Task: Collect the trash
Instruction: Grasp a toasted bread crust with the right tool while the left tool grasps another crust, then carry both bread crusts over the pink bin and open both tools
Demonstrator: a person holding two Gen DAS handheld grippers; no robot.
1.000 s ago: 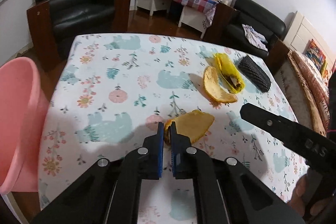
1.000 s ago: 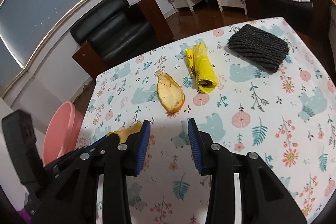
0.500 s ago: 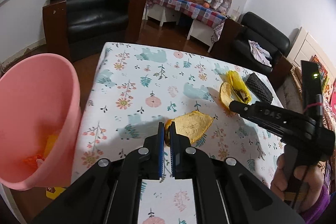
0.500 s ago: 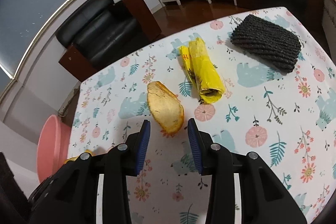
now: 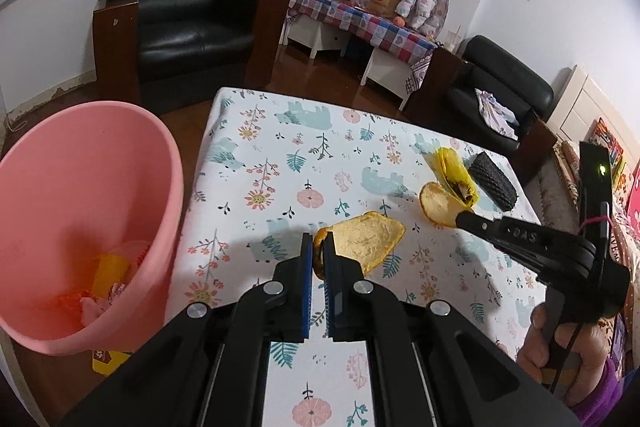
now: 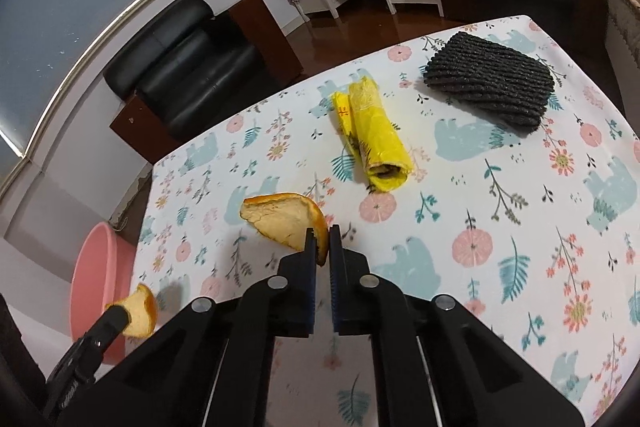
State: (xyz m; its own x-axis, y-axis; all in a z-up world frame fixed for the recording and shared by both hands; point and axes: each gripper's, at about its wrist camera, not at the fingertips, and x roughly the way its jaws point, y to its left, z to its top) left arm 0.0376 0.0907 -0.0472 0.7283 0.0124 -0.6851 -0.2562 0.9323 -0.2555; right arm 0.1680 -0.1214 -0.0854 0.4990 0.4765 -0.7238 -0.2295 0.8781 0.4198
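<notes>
A: Biggest first. Pink bin (image 5: 86,223) fills the left of the left wrist view, beside the floral-cloth table (image 5: 280,163); scraps already lie in its bottom. Black mesh pad (image 6: 490,77) upper right of the right wrist view, rolled yellow bag (image 6: 374,135) centre, both still lying on the cloth.

B: And the peels?

A: Two. Left gripper (image 5: 318,259), fingers clamped on one orange peel (image 5: 366,241), centre frame, lifted off the cloth. Right gripper (image 6: 322,247) pinches the second peel (image 6: 284,221) by its near edge only; the rest of that peel rests on the table.

B: Risks?

A: My guess: that edge grip is thin, so the second peel may tear or slip out on the lift. The left peel hangs over the table, not the bin; let go now and it lands on the cloth or the floor.

B: Changes from a second back?

A: Right jaws have just closed; before, they stood apart with the peel ahead of them. The bin was a sliver at the left edge of the left view; now its mouth is wide open to it.
</notes>
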